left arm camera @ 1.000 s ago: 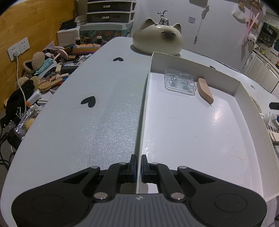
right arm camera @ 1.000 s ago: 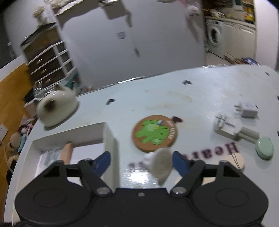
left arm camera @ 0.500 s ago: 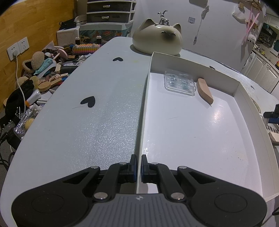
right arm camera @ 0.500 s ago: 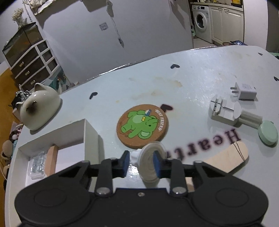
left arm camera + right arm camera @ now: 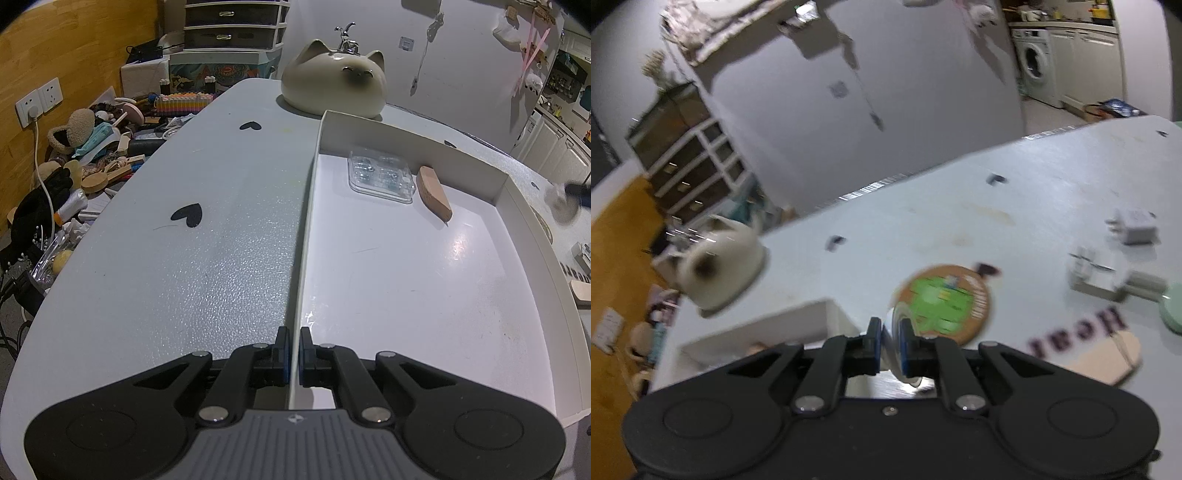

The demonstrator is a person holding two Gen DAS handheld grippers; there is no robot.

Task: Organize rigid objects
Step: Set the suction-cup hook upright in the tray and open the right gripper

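In the white tray (image 5: 535, 236) lie 1 clear plastic case (image 5: 380, 177) and 1 wooden block (image 5: 434, 194). On the table (image 5: 207, 229) sit 1 cat-shaped ceramic (image 5: 332, 83), 1 round coaster (image 5: 945, 302) and 1 white charger (image 5: 1136, 229), plus 2 black hearts (image 5: 188, 215).

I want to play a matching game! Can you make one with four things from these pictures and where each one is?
Things:
1. cat jar
2. wooden block
3. white round disc
4. dinosaur coaster

Places:
A. in the white tray
B. flat on the table beside the tray
C. behind the tray
D. between the right gripper pads

Pairs: 1-C, 2-A, 3-D, 4-B
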